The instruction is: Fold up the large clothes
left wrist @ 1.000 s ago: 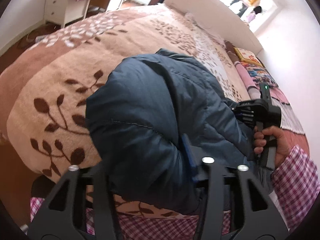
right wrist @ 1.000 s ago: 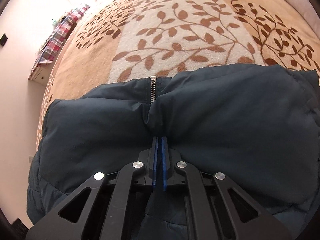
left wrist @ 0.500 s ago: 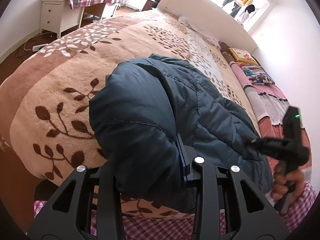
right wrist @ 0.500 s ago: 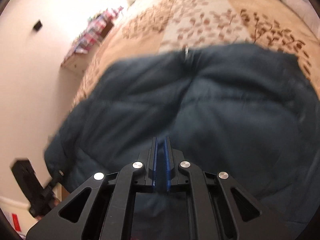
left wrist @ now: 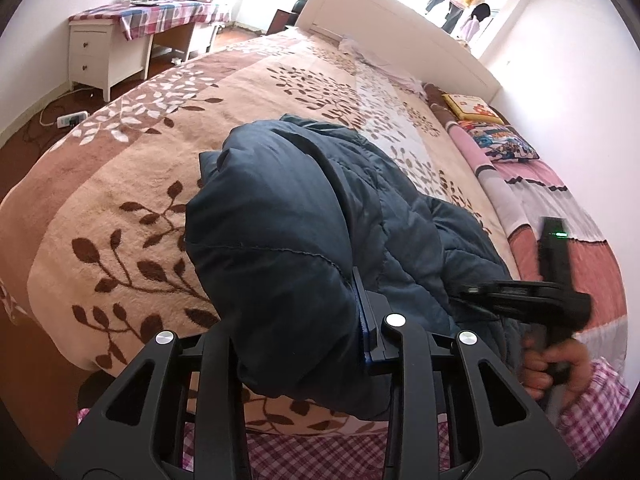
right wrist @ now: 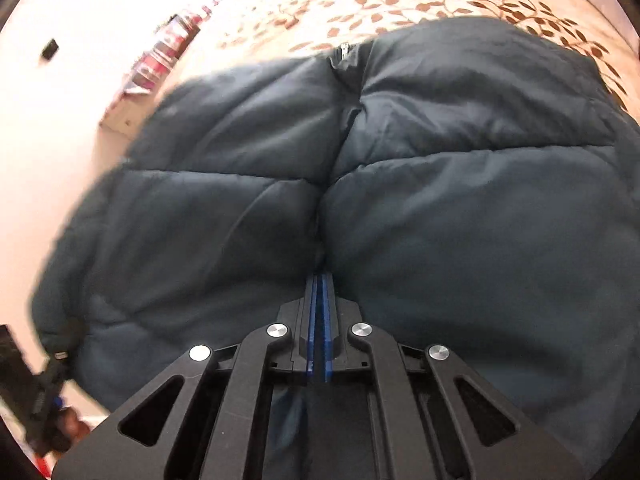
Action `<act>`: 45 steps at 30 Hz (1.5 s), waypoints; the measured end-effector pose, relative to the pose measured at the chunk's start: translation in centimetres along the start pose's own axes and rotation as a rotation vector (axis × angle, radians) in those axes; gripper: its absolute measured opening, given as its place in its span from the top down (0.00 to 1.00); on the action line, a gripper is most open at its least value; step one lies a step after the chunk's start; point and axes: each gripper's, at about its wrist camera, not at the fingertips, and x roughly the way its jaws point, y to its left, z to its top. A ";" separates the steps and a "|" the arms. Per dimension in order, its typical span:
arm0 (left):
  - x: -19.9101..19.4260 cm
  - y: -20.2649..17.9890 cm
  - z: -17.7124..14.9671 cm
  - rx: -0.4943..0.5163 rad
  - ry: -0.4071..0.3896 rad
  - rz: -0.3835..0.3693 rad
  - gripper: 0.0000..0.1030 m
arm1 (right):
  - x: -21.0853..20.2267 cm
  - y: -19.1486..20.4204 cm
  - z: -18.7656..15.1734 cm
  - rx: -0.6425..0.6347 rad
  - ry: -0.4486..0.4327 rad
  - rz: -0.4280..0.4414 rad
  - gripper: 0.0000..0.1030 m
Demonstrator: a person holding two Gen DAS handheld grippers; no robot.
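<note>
A dark blue puffer jacket [left wrist: 288,240] lies bunched on the leaf-patterned bed blanket [left wrist: 120,184]. My left gripper [left wrist: 320,320] holds a thick fold of the jacket between its jaws; only the right blue pad [left wrist: 366,328] shows, the other is hidden by fabric. My right gripper [right wrist: 319,292] is shut on the jacket [right wrist: 440,220] near its zipper line [right wrist: 343,50], lifting it. The right gripper also shows in the left wrist view [left wrist: 520,300], held by a hand at the jacket's right side.
A white nightstand [left wrist: 100,60] and a checked-cloth desk [left wrist: 168,12] stand left of the bed. A white headboard [left wrist: 392,32] is at the far end. Pillows and a pink quilt [left wrist: 560,200] lie along the bed's right side. Brown floor [left wrist: 24,128] with a power strip is at the left.
The right gripper has pulled up and back with the jacket, lifting its zipper side off the blanket. The left gripper keeps its fold and has risen slightly.
</note>
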 end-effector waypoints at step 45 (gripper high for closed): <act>-5.1 -13.8 0.6 0.363 -0.142 -0.041 0.71 | -10.3 -16.7 -9.2 0.291 -0.182 0.059 0.91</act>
